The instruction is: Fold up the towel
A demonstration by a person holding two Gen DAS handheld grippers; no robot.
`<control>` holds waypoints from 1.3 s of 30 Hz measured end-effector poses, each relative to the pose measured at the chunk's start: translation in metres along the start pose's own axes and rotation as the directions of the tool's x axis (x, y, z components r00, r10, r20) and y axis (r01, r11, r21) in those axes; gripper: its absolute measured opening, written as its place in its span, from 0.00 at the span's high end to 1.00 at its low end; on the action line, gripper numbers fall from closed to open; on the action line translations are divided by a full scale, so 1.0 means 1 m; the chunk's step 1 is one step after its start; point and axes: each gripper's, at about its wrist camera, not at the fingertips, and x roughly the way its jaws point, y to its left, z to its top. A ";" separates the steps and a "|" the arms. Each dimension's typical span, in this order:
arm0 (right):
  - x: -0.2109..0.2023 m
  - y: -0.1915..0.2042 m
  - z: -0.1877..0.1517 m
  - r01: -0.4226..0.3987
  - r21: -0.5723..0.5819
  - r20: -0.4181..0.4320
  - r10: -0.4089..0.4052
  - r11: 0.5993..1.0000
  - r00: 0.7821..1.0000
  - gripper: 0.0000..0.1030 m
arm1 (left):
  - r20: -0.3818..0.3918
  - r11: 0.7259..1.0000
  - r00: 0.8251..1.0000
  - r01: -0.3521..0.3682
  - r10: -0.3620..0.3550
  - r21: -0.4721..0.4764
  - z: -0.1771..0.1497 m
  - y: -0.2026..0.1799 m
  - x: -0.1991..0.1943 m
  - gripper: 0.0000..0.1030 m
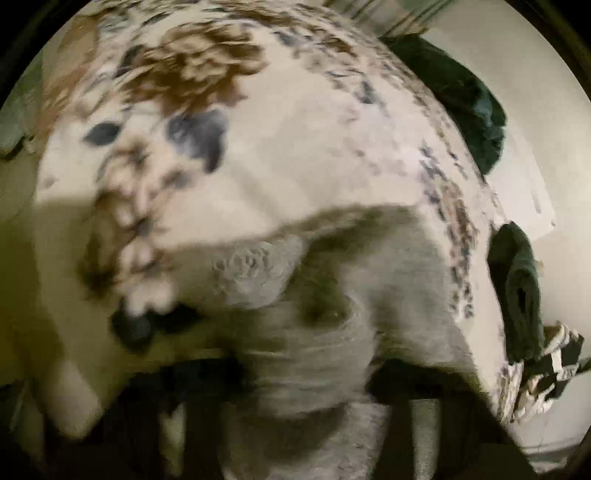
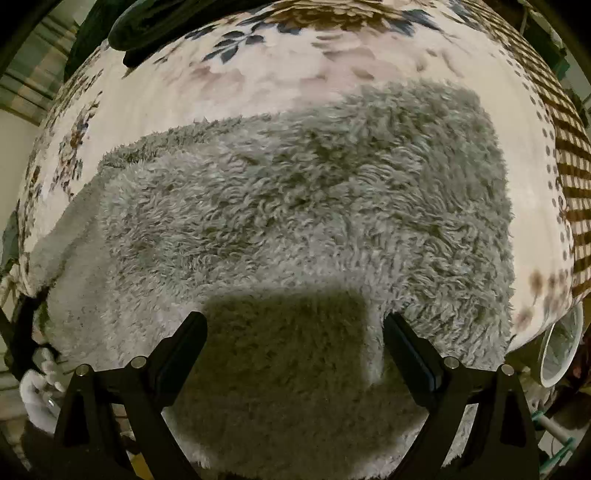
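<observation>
A fluffy grey towel [image 2: 295, 206] lies spread on a floral bedspread [image 2: 258, 85], with a lighter folded layer along its left side. My right gripper [image 2: 293, 325] hovers open above the towel's near edge, nothing between its black fingers [image 2: 184, 347], and casts a shadow on the pile. The left wrist view is motion-blurred. There a bunch of the grey towel [image 1: 306, 354] rises between the dark fingers [image 1: 417, 406] of my left gripper [image 1: 306, 398], which looks shut on it. The bedspread [image 1: 314, 147] fills the space behind.
Dark green cloths [image 1: 461, 96] lie on the bed's far right, with another green piece [image 1: 521, 295] and a chequered cloth [image 1: 550, 369] near the edge. In the right wrist view there are a dark cloth [image 2: 155, 26], a white cup [image 2: 557, 354], brown chequered fabric [image 2: 569, 166] and a white-gloved hand [image 2: 37, 391].
</observation>
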 end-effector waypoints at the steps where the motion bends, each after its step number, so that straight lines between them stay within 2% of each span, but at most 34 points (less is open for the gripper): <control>1: 0.001 0.001 0.000 0.002 0.004 0.002 -0.002 1.000 1.000 0.05 | 0.028 1.000 1.000 -0.001 0.000 0.027 -0.002 -0.011 -0.004 0.79; 3: 0.002 0.001 0.000 0.002 0.014 0.006 -0.002 1.000 1.000 0.05 | 0.082 0.995 0.996 0.020 -0.028 0.102 -0.007 -0.035 -0.023 0.81; 6: 0.000 -0.002 0.000 -0.021 0.030 0.020 0.021 0.999 1.000 0.05 | 0.120 0.982 0.990 0.057 -0.079 0.180 -0.015 -0.063 -0.061 0.82; 9: -0.006 -0.015 -0.001 -0.049 0.049 0.025 0.048 0.998 0.999 0.05 | 0.140 0.949 0.981 0.087 -0.135 0.304 -0.032 -0.107 -0.112 0.82; 11: -0.014 -0.024 -0.003 -0.075 0.072 0.035 0.072 0.995 0.997 0.05 | 0.127 0.921 0.977 0.113 -0.172 0.372 -0.045 -0.137 -0.137 0.82; 13: -0.023 -0.033 -0.004 -0.101 0.098 0.048 0.097 0.990 0.994 0.05 | 0.100 0.890 0.974 0.143 -0.205 0.433 -0.062 -0.171 -0.157 0.82; 17: -0.054 -0.065 -0.007 -0.153 0.165 0.098 0.138 0.974 0.986 0.05 | -0.007 0.816 0.958 0.249 -0.288 0.522 -0.119 -0.243 -0.186 0.82; 22: -0.089 -0.122 -0.018 -0.158 0.254 0.159 0.120 0.954 0.980 0.05 | -0.191 0.710 0.919 0.388 -0.345 0.588 -0.212 -0.320 -0.172 0.82; 27: -0.109 -0.199 -0.041 -0.111 0.365 0.171 0.050 0.924 0.984 0.06 | -0.297 0.639 0.910 0.415 -0.290 0.648 -0.297 -0.362 -0.134 0.82; 30: -0.112 -0.239 -0.055 -0.085 0.423 0.164 0.017 0.902 0.986 0.06 | -0.340 0.595 0.922 0.380 -0.185 0.708 -0.350 -0.375 -0.108 0.82; 32: -0.113 -0.263 -0.063 -0.072 0.453 0.157 0.000 0.889 0.988 0.06 | -0.372 0.580 0.922 0.360 -0.105 0.731 -0.374 -0.377 -0.091 0.80; 34: -0.113 -0.279 -0.070 -0.073 0.480 0.151 -0.001 0.874 0.989 0.06 | -0.399 0.575 0.917 0.343 -0.032 0.743 -0.391 -0.375 -0.077 0.73; 36: -0.112 -0.288 -0.074 -0.086 0.496 0.152 0.011 0.864 0.988 0.06 | -0.426 0.579 0.905 0.342 0.010 0.741 -0.400 -0.373 -0.074 0.54; 37: -0.112 -0.291 -0.076 -0.094 0.501 0.154 0.018 0.860 0.988 0.06 | -0.440 0.575 0.898 0.351 0.018 0.739 -0.401 -0.374 -0.075 0.30; 38: -0.112 -0.294 -0.077 -0.109 0.503 0.159 0.032 0.858 0.987 0.06 | -0.447 0.571 0.894 0.357 0.019 0.739 -0.402 -0.375 -0.079 0.12; 39: -0.112 -0.295 -0.077 -0.128 0.500 0.169 0.049 0.856 0.984 0.04 | -0.452 0.563 0.892 0.367 0.014 0.740 -0.400 -0.377 -0.086 0.10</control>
